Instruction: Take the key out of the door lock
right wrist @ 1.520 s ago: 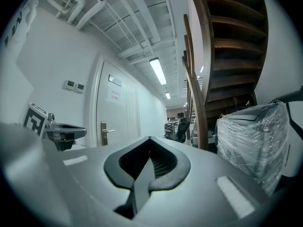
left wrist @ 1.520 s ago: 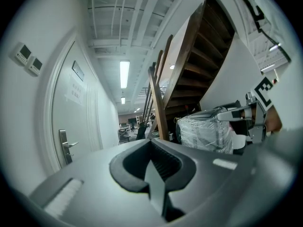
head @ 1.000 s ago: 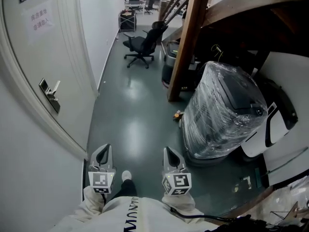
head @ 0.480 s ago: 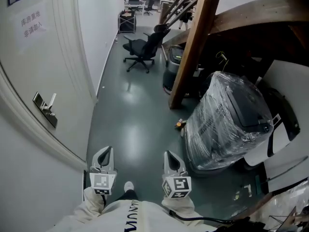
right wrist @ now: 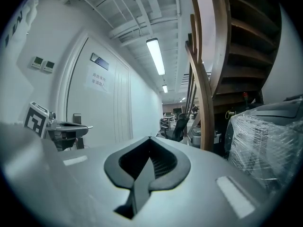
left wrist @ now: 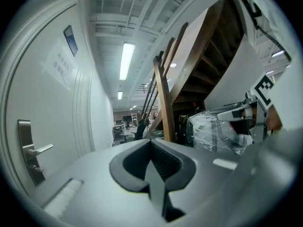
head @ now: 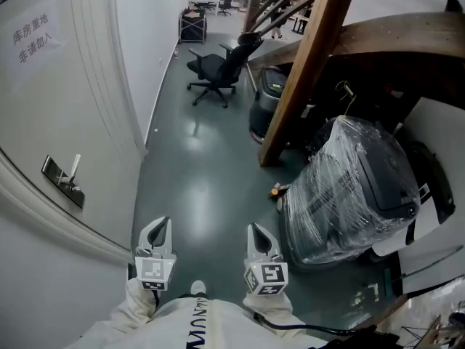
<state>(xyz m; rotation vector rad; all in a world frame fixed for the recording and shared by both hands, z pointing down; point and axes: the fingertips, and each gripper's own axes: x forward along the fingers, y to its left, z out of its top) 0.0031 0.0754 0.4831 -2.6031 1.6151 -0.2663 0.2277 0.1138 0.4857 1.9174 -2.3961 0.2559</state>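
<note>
Left gripper (head: 160, 226): jaws pressed together, nothing between them. Right gripper (head: 256, 230): the same, jaws together and empty. Both sit low in the head view, side by side and apart from each other, tips pointing away from the body, over the grey-green floor (head: 196, 187). A white shoe (head: 197, 288) shows between them.

Change over the last second:
- Both grippers keep the same place at the bottom of the head view and have not opened.
- The lock plate (head: 61, 177) has slid down and left in the head view and now sits nearer the left edge.
- The paper sign (head: 33, 31) on the door (head: 80, 100) has moved up toward the top left corner.
- The wrapped machine (head: 356, 187) has drifted right and down.
- More of the corridor shows at the top.

Task thing:
- The lock plate is a dark upright metal plate on the white door, left of and ahead of the left gripper, well apart from both grippers.
- A silver lever handle (head: 73, 170) sticks out from its upper part.
- In the left gripper view a small fitting shows on the plate under the lever; I cannot tell whether it is the key, which is too small to make out in any view.

Farther off, right side: the machine in clear plastic film, then a slanted wooden post (head: 305, 71) under the staircase. Beyond, a black office chair (head: 216, 67) stands in the corridor.
</note>
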